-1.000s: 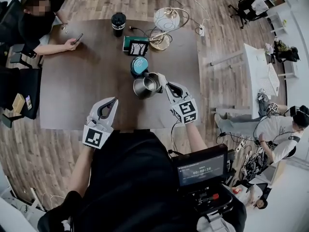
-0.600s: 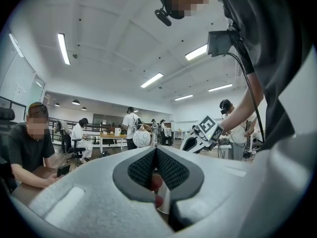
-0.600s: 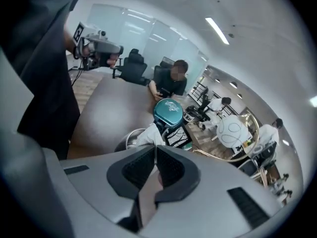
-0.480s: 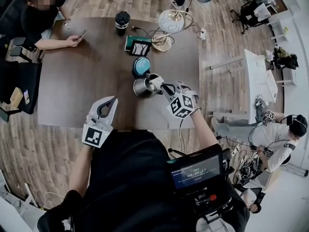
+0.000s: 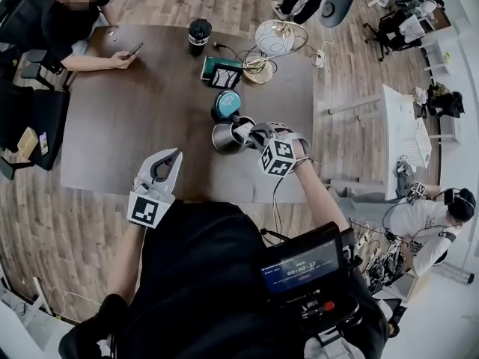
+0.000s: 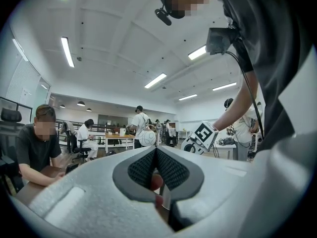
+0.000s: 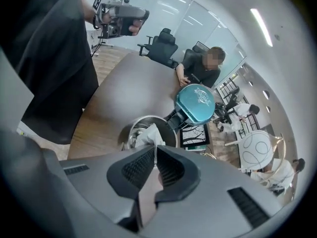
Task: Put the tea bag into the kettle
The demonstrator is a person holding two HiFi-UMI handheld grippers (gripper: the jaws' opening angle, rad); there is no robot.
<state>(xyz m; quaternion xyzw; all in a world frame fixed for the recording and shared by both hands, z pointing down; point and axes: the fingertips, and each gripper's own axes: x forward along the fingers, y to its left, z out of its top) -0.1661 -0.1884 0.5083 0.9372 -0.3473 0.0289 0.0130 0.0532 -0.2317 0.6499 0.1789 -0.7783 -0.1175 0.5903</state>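
One tea bag (image 7: 149,135) pinched by R gripper (image 7: 155,151) over one open kettle (image 7: 128,135); L gripper (image 6: 155,150) closed, empty.

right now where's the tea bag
In the right gripper view the tea bag is pinched by the right gripper, over the open steel kettle, beside its teal lid.

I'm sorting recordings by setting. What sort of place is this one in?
Most likely an open-plan office or lab workspace. A large brown meeting table stands on wood flooring, black rolling office chairs are drawn up to it, and long strip lights run across the white ceiling.
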